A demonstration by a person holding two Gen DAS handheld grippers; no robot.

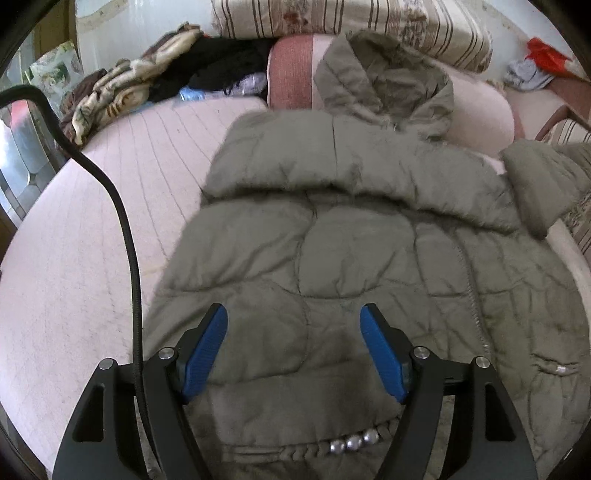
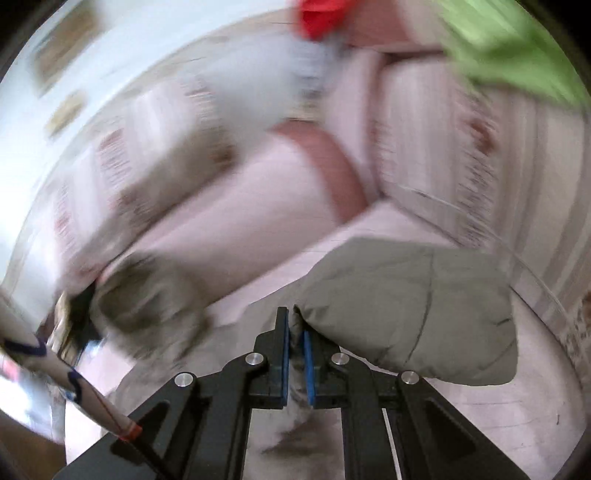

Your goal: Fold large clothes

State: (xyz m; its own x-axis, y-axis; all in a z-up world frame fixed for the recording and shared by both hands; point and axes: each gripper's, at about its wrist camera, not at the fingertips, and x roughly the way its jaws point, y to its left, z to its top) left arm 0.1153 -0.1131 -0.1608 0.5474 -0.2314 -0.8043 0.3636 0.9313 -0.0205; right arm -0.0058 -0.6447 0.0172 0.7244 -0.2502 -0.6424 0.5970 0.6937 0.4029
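- Left gripper [image 1: 293, 354]: angled steeply down over the lower front of the jacket [image 1: 351, 236]. Jaws wide apart; blue pads [image 1: 205, 354] stand clear on either side of a quilted panel, with nothing pinched between them. Whether the tips touch the fabric cannot be told.
- A black cable [image 1: 122, 221] runs from the left gripper body up and away to the left, across the bed [image 1: 85, 229].
- Jacket: olive, quilted, spread front-up on the pink bed. Hood [image 1: 384, 85] lies at the far end against a pink bolster [image 1: 476, 114]. One sleeve is folded across the chest, forming a thick band below the hood. Zip runs down the right half; a row of metal beads [image 1: 354, 441] sits at the near hem, between the gripper arms.
- Right sleeve [image 1: 535, 184] sticks out at the jacket's right edge, in the left view.
- Right gripper [image 2: 295, 339]: pointing downward at a gentler angle; the view is heavily motion-blurred. Jaws closed, clamped on a fold of the sleeve [image 2: 413, 306] near its cuff. The sleeve bulges out to the right of the pads, lifted clear of the bed [image 2: 535, 406].
- Background, left view: striped bedding [image 1: 351, 18] stacked behind the bolster, a heap of clothes [image 1: 155, 70] at far left, and a red item [image 1: 546, 55] at far right.
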